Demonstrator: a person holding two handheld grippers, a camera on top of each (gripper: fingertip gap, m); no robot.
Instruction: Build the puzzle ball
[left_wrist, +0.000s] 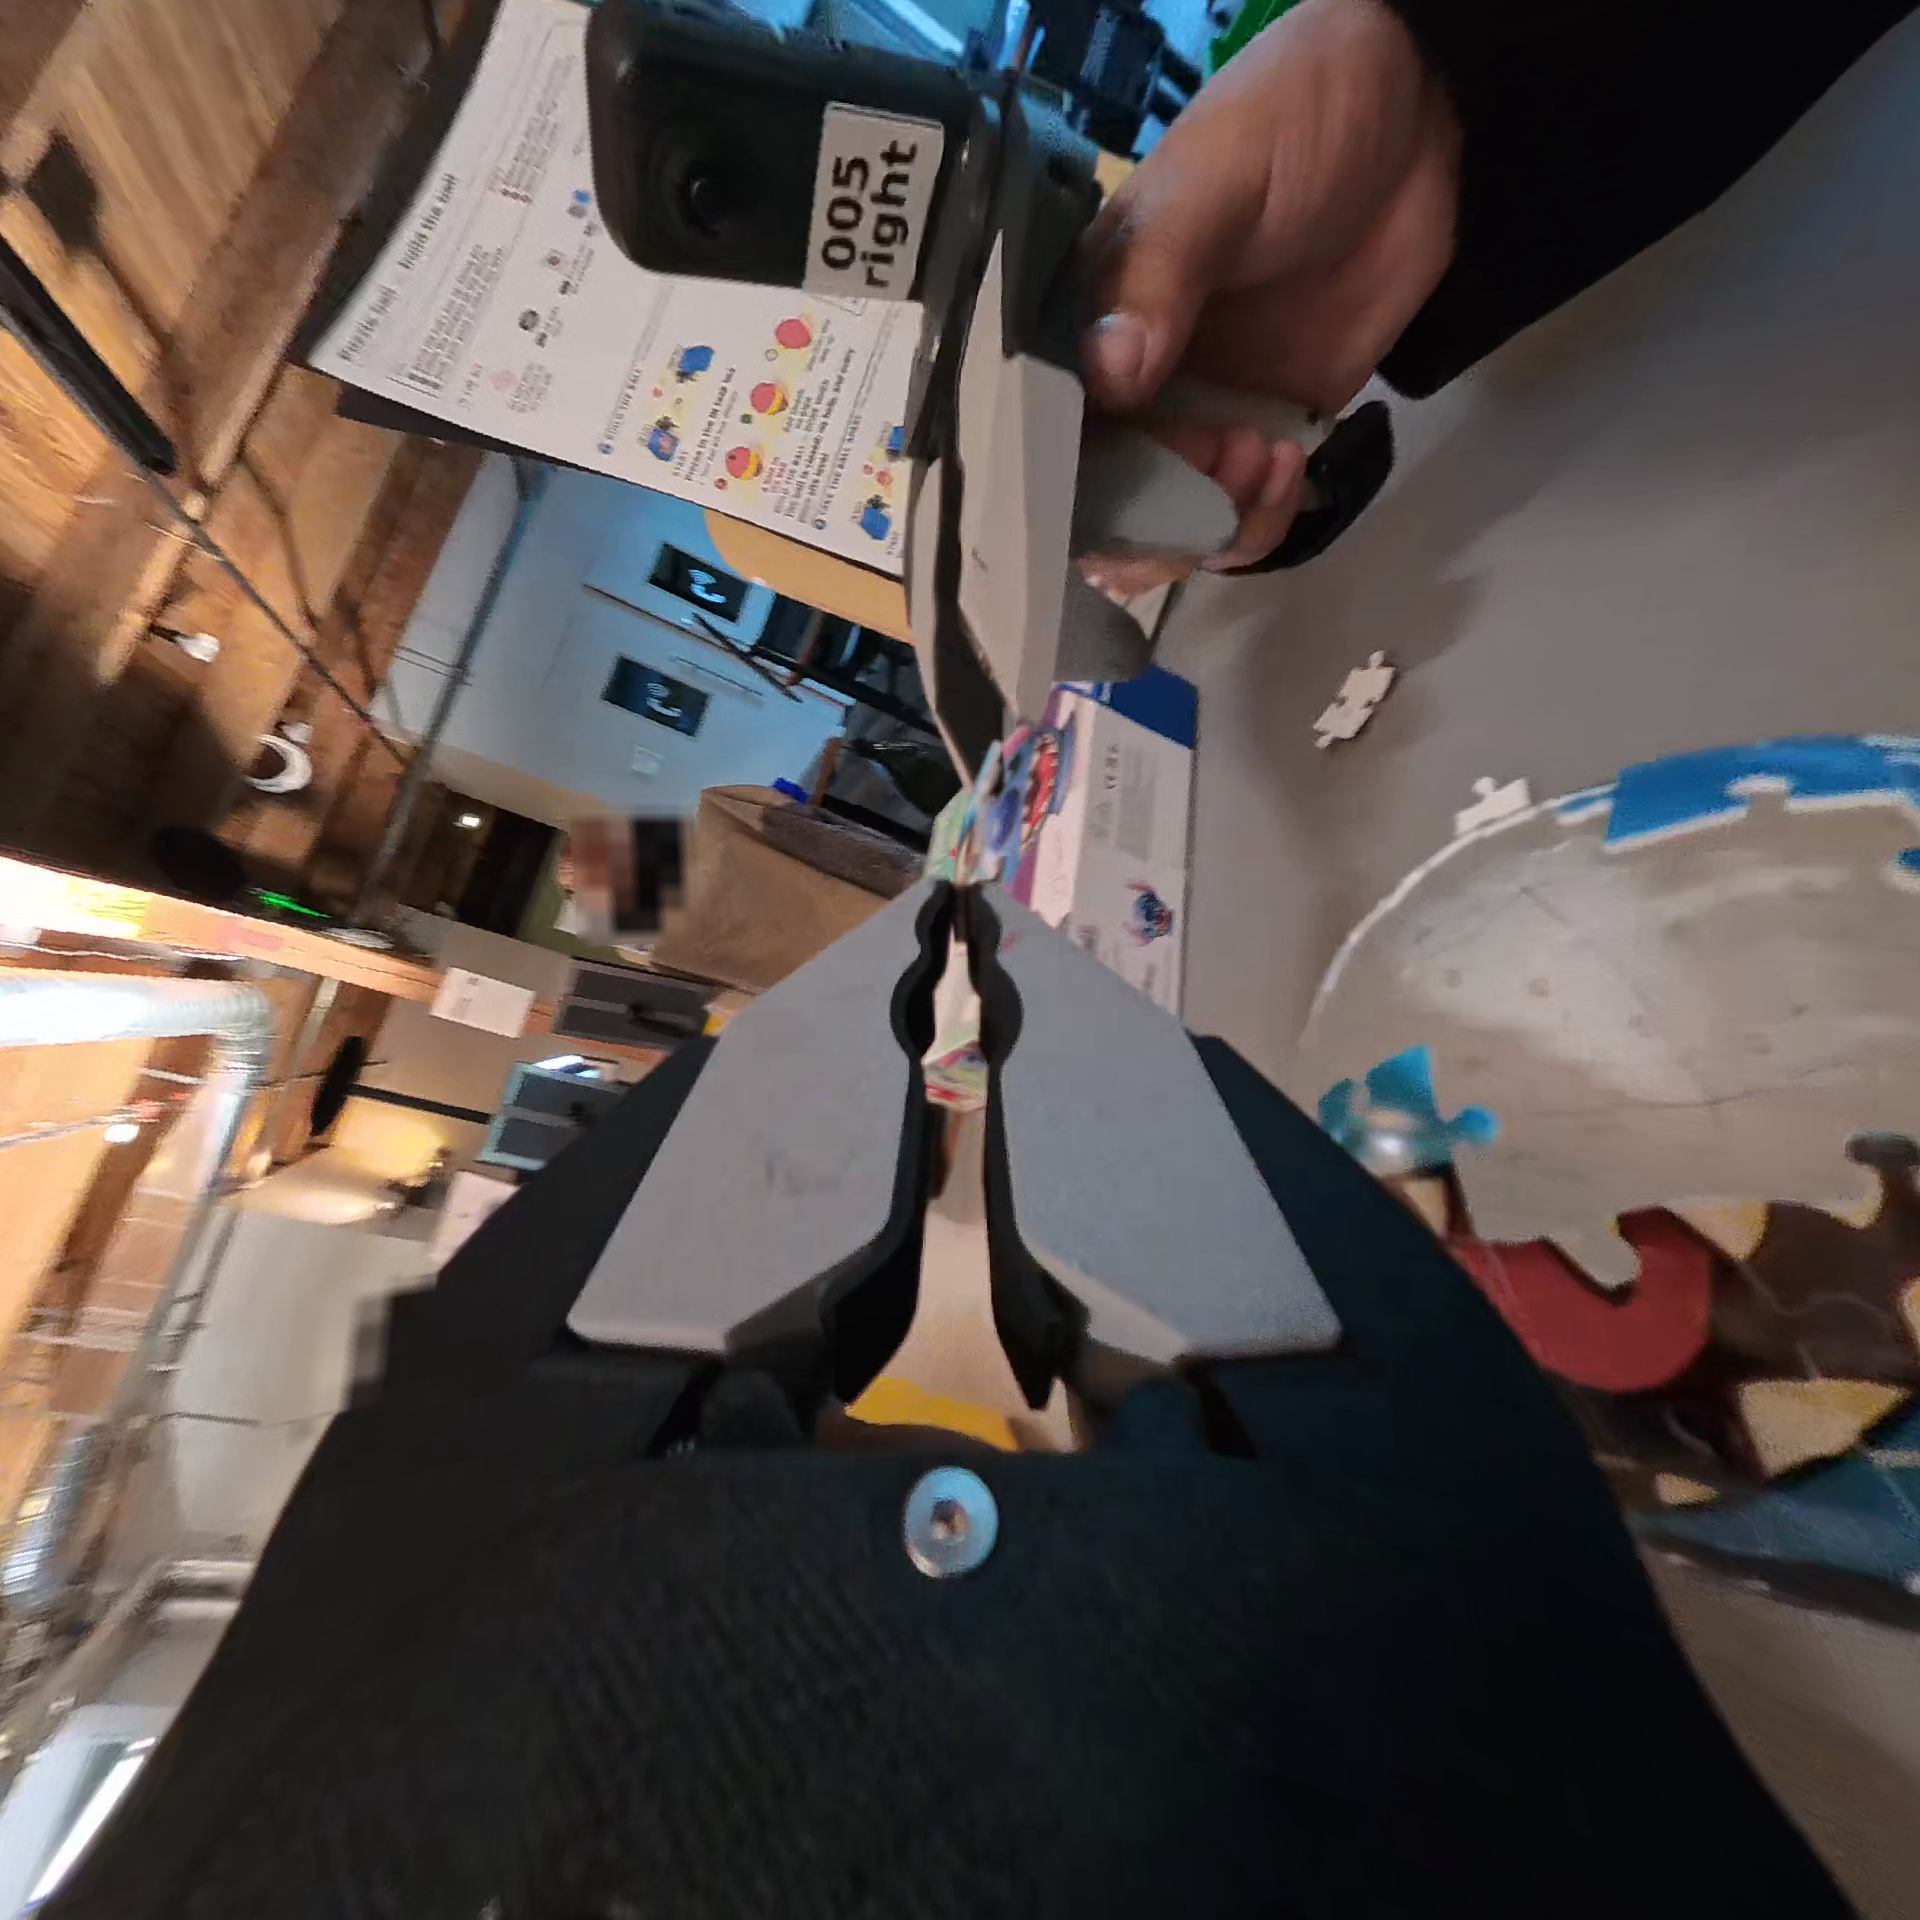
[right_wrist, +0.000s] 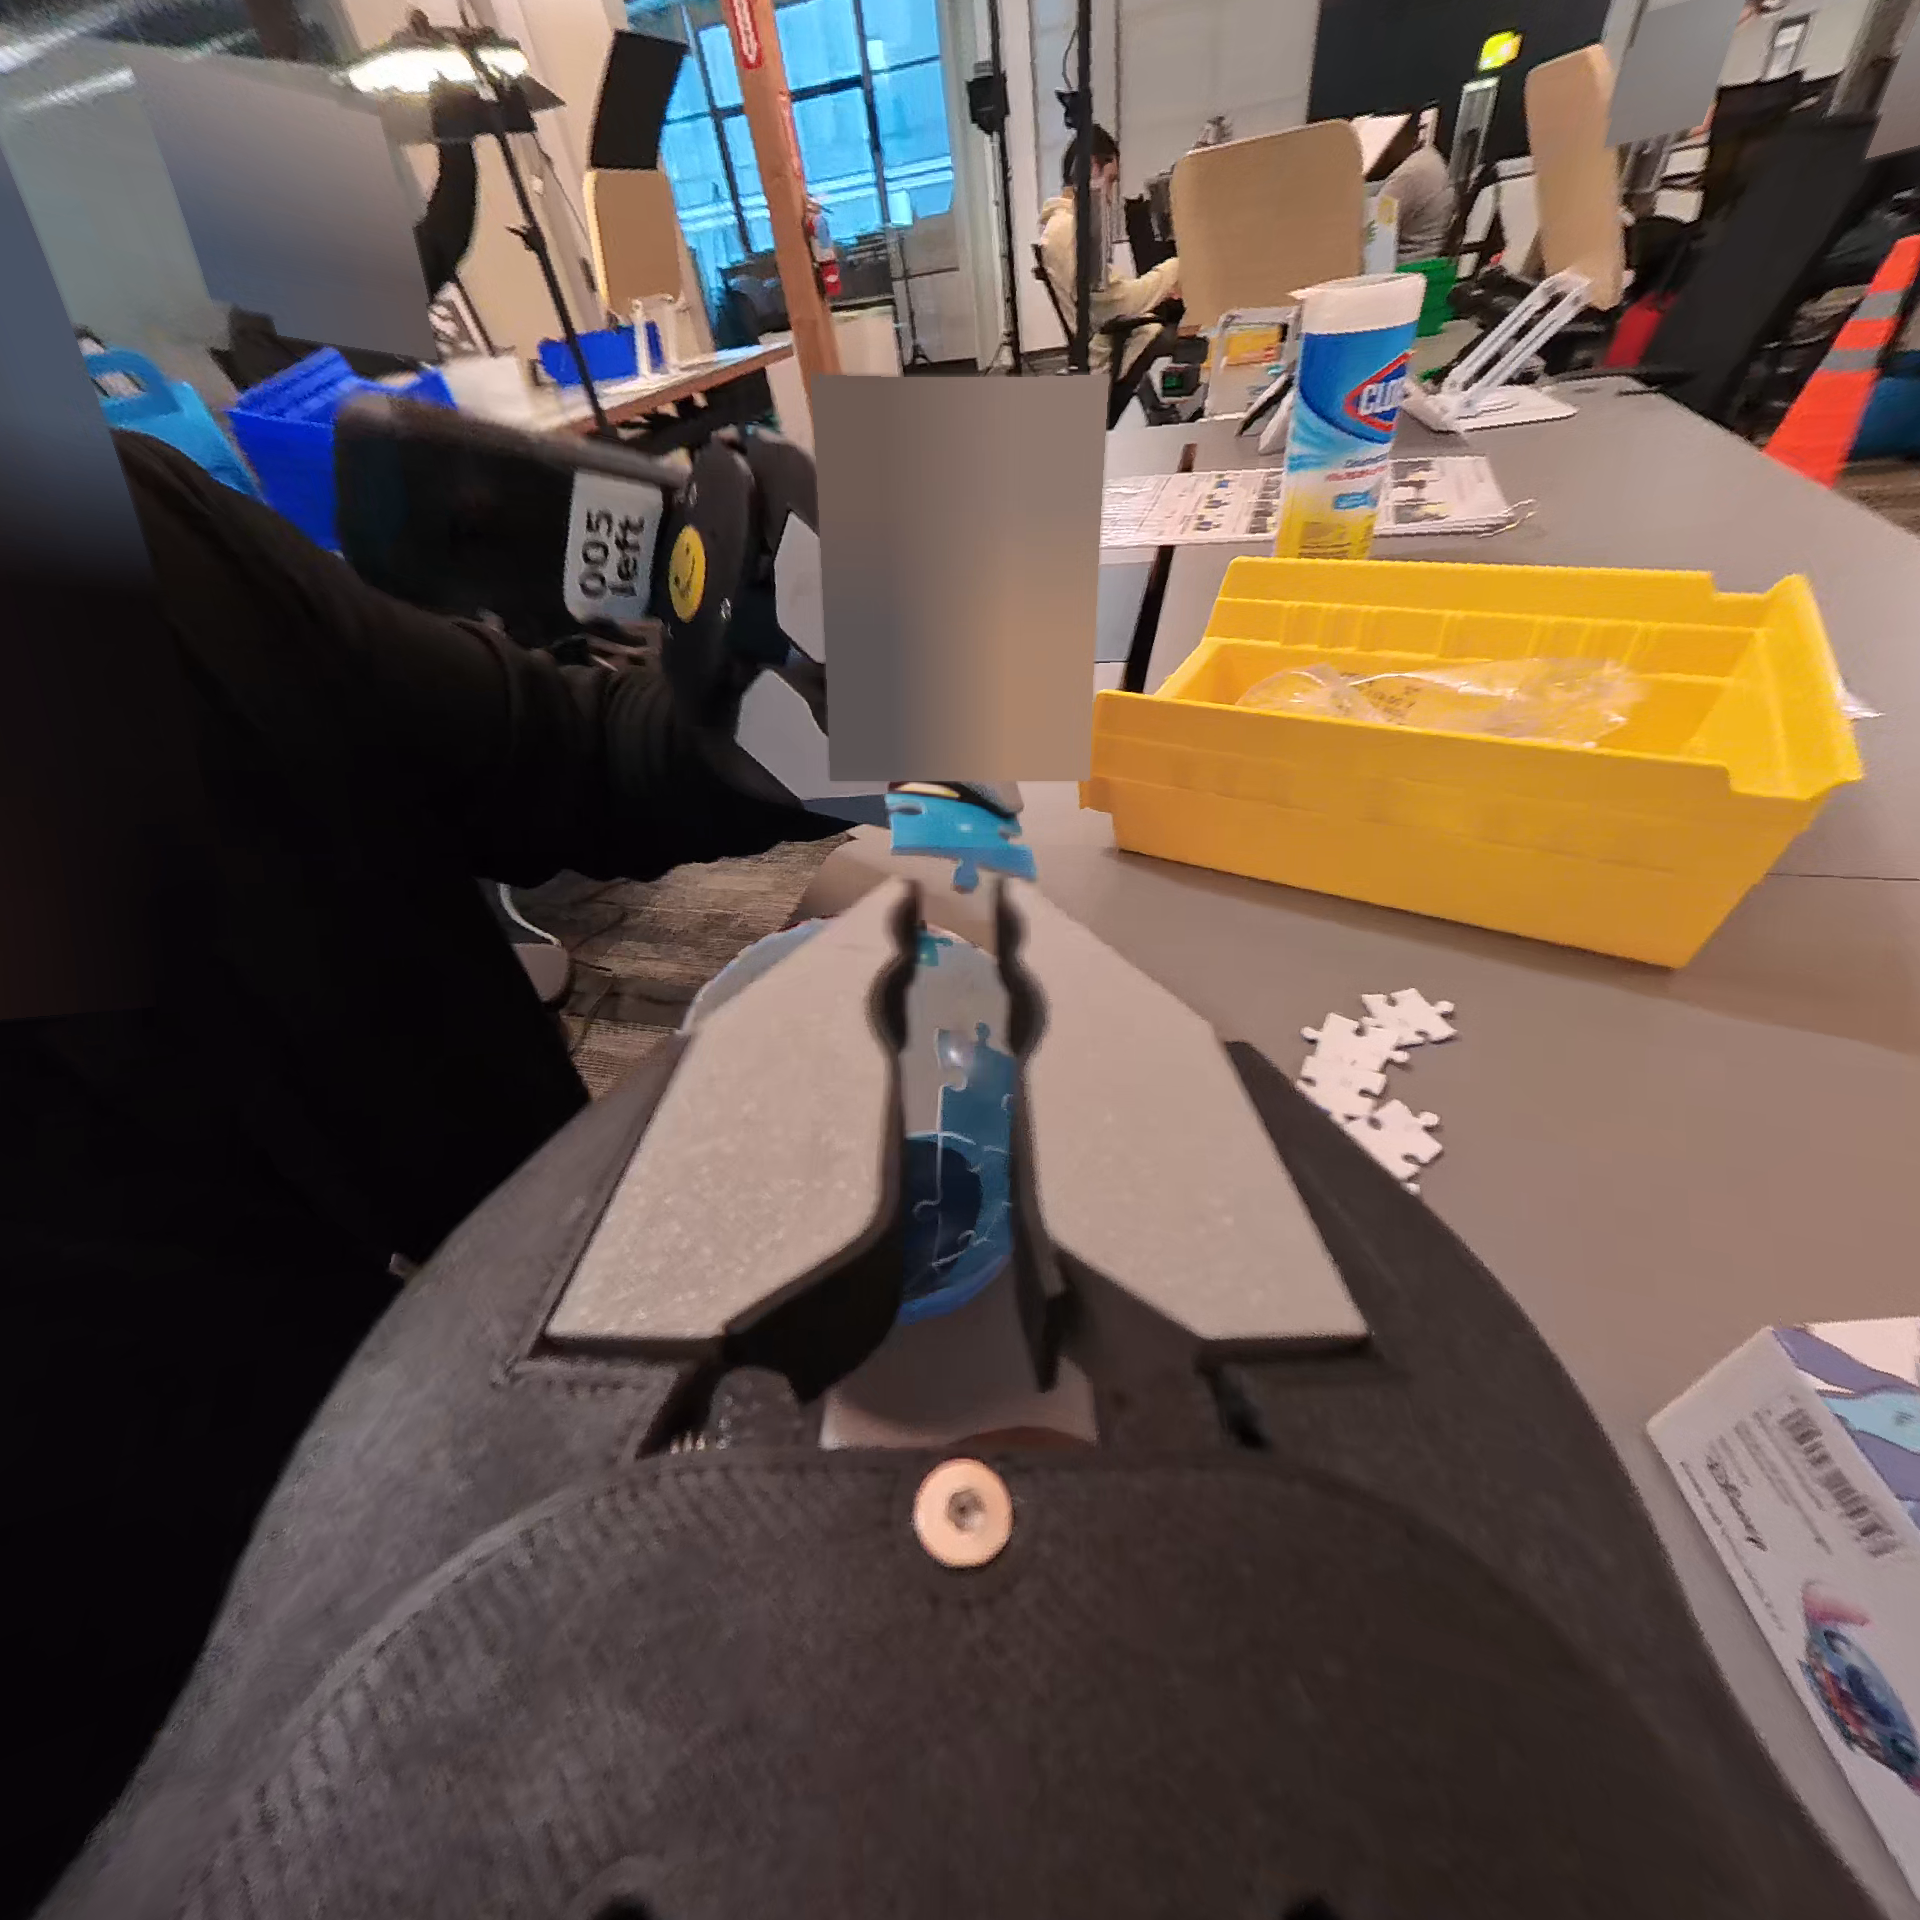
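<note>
Left wrist view: we record the left gripper (left_wrist: 961, 904) clenched on a puzzle piece (left_wrist: 987, 810) held above the counter (left_wrist: 1558, 499), right gripper (left_wrist: 971, 743) pinching the same piece, half-built puzzle ball (left_wrist: 1621, 997) alongside.

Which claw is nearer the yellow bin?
Right. The right claw hangs over the table, with the yellow bin just ahead to its right. The left claw reaches in from farther left, on the side away from the bin.
</note>
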